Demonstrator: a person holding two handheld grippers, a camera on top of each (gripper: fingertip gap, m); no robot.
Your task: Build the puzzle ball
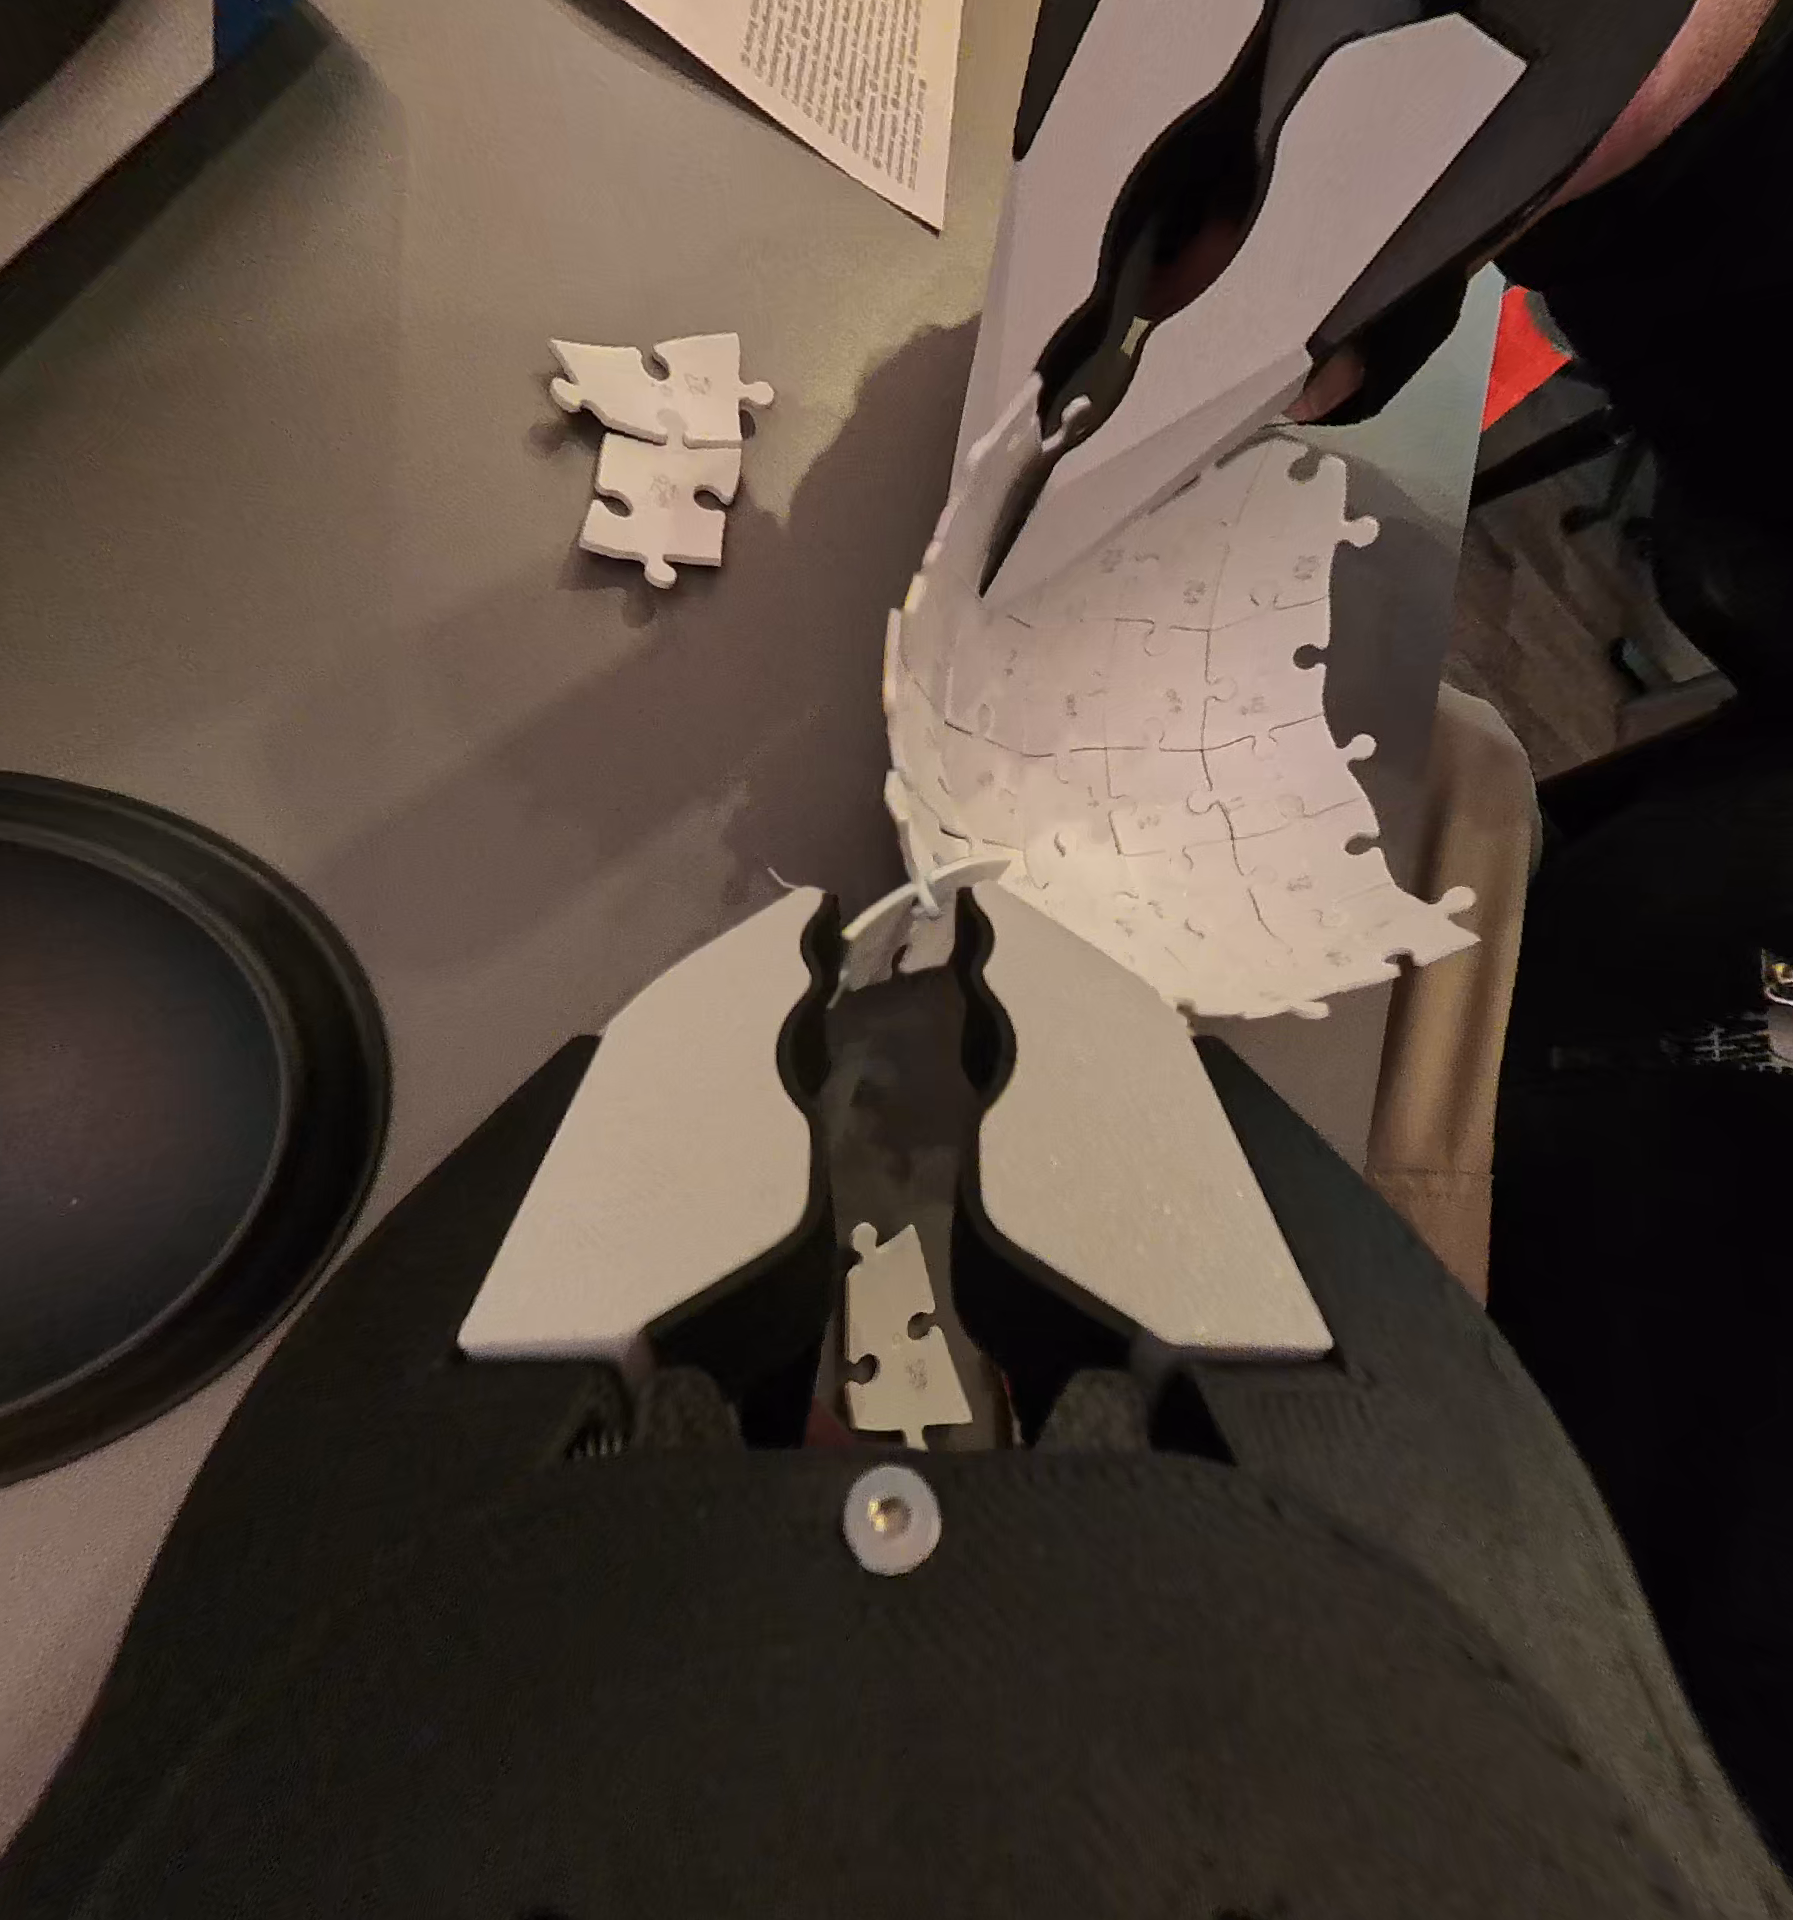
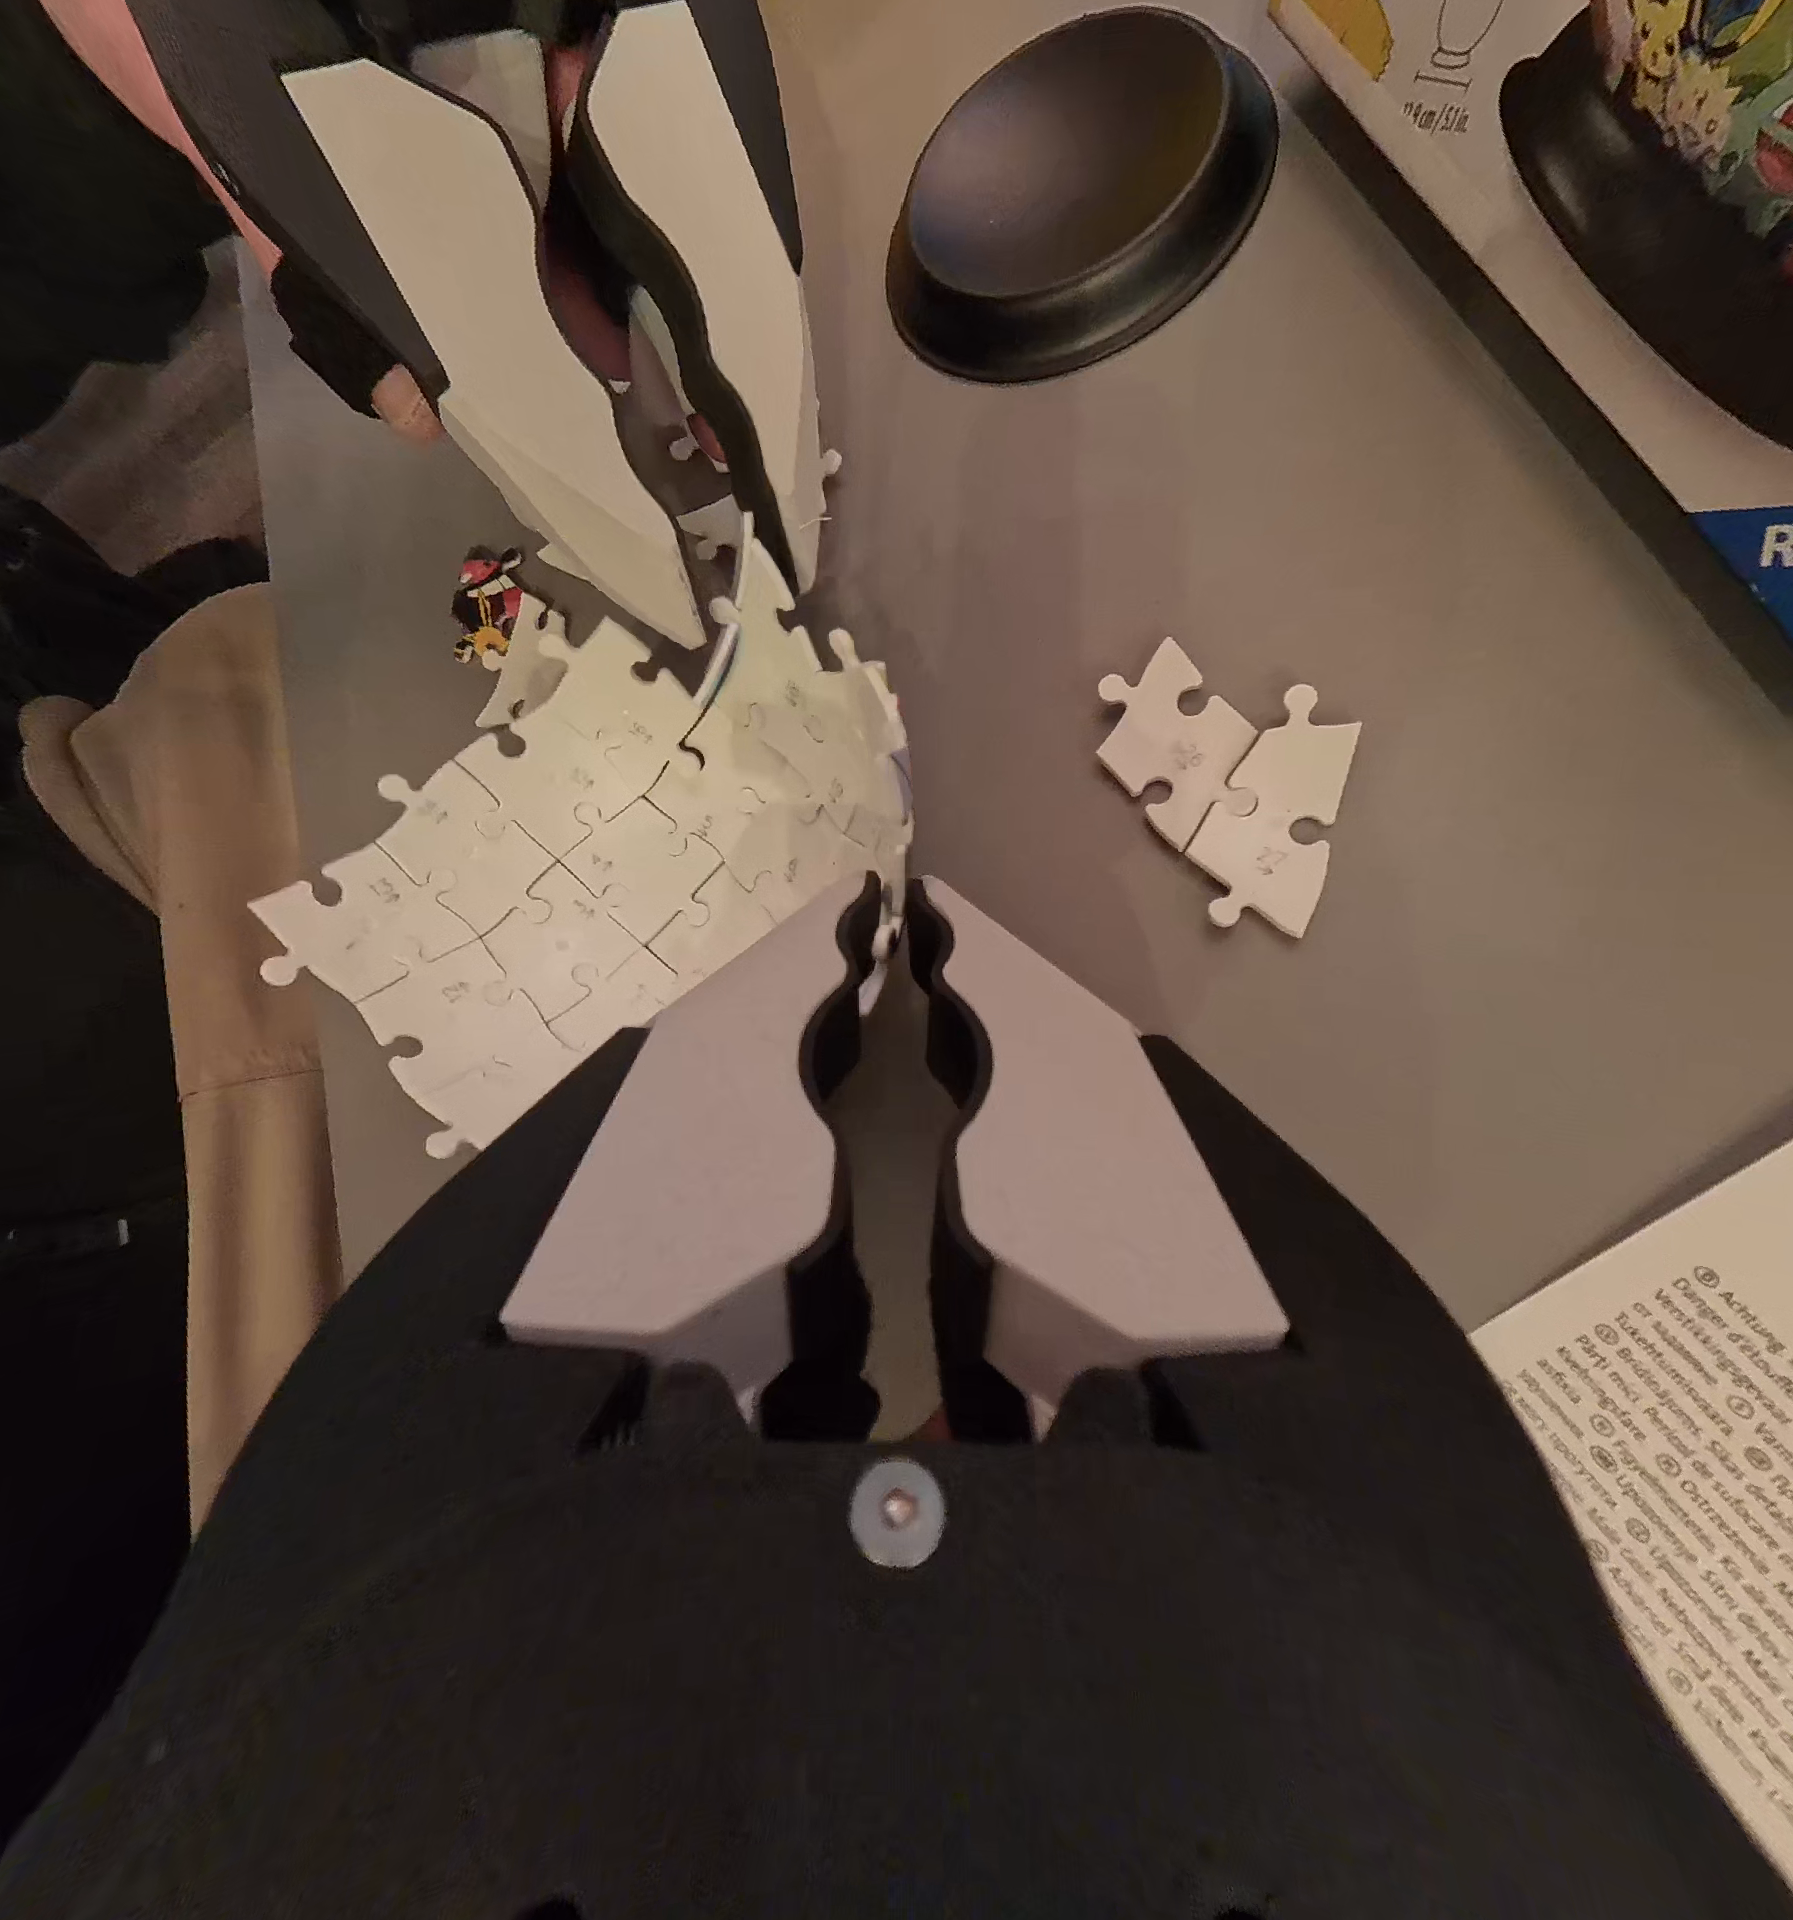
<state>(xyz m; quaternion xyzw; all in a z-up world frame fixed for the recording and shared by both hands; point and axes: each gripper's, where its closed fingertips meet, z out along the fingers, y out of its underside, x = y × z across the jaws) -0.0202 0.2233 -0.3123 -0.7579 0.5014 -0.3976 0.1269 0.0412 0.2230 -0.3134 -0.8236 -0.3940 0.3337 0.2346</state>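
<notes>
The partly built puzzle ball [image 1: 1183, 748] is a curved white shell of joined pieces, inner side showing, held above the grey table's edge; it also shows in the right wrist view [image 2: 559, 883]. My right gripper [image 2: 897, 904] is shut on the shell's rim; in the left wrist view it comes in from the top [image 1: 1017, 520]. My left gripper [image 1: 892, 920] is shut on a single curved white piece [image 1: 907, 909], held edge-on against the shell's near rim. In the right wrist view the left gripper [image 2: 736, 613] meets the shell's far rim.
Three joined white pieces [image 1: 663, 447] [image 2: 1235, 790] lie on the table. One loose piece [image 1: 902, 1340] lies under my left fingers. A black stand ring [image 1: 144, 1091] [image 2: 1079, 197], the puzzle box [image 2: 1702, 312] and a printed sheet [image 2: 1702, 1507] [image 1: 840, 83] are nearby. Beige fabric [image 2: 227, 935] borders the table edge. My hands' fingertips stand some 7 cm from each other.
</notes>
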